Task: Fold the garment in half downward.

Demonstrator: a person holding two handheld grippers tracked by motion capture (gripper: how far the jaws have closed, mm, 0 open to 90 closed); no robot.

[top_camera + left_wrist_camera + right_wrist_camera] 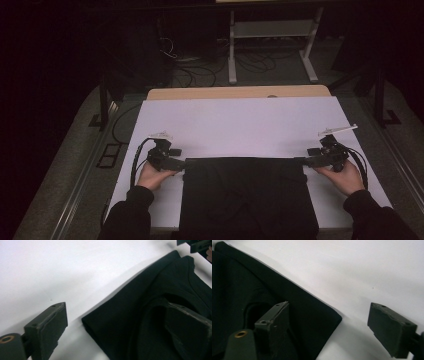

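- High view: a folded black garment lies at the lower centre of the white tabletop
- Left gripper and right gripper straddle its upper corners, fingers spread, gripping nothing

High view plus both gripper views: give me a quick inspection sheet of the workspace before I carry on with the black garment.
Surface: white board on a wooden table, bare beyond the cloth.
Job's things: folded black garment lying flat at the near edge.
Clutter: nothing seen.
Grippers: left tool at the garment's far left corner, right tool at its far right corner; both open, each straddling a corner, not clamped.
Cables: one cable trails from the left tool, another from the right.
Surroundings: dark room, white metal stand, loose floor cables.
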